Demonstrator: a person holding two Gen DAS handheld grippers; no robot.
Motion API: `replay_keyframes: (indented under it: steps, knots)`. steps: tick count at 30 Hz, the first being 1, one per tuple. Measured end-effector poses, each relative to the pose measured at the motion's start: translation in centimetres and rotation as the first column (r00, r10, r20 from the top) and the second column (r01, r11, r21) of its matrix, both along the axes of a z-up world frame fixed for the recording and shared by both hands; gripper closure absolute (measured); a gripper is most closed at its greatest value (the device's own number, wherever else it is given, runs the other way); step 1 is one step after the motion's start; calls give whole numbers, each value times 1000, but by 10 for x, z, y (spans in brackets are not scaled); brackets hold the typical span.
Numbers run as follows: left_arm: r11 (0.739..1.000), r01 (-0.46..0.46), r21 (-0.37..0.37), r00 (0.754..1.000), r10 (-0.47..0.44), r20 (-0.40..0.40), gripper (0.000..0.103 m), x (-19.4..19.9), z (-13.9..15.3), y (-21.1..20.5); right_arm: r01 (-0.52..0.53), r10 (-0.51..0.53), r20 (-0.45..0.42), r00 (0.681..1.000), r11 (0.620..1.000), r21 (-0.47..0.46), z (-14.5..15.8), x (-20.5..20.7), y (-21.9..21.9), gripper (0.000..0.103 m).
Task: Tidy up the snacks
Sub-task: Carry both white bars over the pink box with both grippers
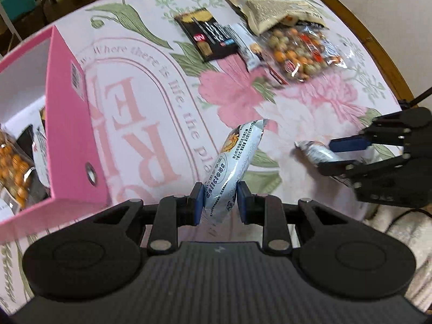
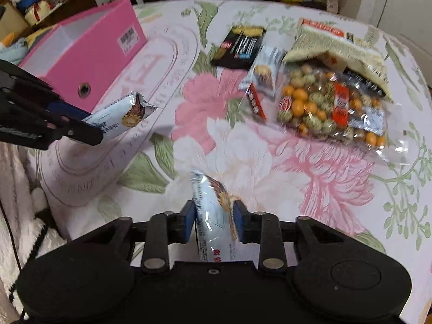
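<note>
Left gripper (image 1: pixel 220 199): pads clamped on a pale blue snack packet (image 1: pixel 229 164), held above the floral tablecloth (image 1: pixel 167 86), pink box (image 1: pixel 67 124) at its 10 o'clock. Right gripper (image 2: pixel 214 222): pads clamped on a second blue packet (image 2: pixel 213 216). Loose stock at 1 o'clock of the right gripper: black packet (image 2: pixel 239 46), bag of coated nuts (image 2: pixel 332 108), beige pouch (image 2: pixel 337 46).

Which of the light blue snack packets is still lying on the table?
The small packet between the black packet and the bag of nuts. The other two are each held up by a gripper.
</note>
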State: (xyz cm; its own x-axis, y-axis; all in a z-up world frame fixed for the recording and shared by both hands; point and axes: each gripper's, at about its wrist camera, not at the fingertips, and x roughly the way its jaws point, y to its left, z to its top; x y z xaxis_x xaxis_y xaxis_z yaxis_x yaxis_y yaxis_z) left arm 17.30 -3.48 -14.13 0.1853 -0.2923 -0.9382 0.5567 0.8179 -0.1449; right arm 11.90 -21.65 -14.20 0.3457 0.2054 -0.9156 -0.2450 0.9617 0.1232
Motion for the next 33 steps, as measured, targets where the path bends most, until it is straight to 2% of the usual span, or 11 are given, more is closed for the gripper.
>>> replay_keyframes:
  steps: [6,7,8,10,15,20,25,30,33]
  knots:
    - [1000,8,-5,1000,-8,-18,78,-11,3,-1,-44,40,-56,998,997,-59,-13,0,8,59]
    - [1000,9,-4,1000,-9,-18,78,-14,4,-1,-56,52,-58,997,996,-65,-14,-1,9,61]
    - [1000,11,-2,1000,-11,-19,78,-16,6,0,-61,57,-52,997,995,-74,-14,-3,11,71]
    - [1000,13,0,1000,-13,-19,78,-20,10,2,-57,54,-38,998,996,-70,-9,-5,10,72]
    - [1000,18,-1,1000,-18,-22,78,-30,25,15,15,-16,16,1000,999,37,23,-11,3,72]
    - [1000,23,8,999,-23,-30,78,-40,39,31,28,-34,47,998,994,105,55,-22,13,72]
    - [1000,6,8,1000,-6,-14,78,-46,55,54,-16,5,65,998,986,168,78,-28,39,72]
    - [999,-38,1,999,38,16,78,-49,69,79,-103,64,161,985,964,244,105,-39,73,72]
    - [997,-77,-7,996,78,47,78,-46,78,97,-161,111,208,972,956,245,119,-41,96,72]
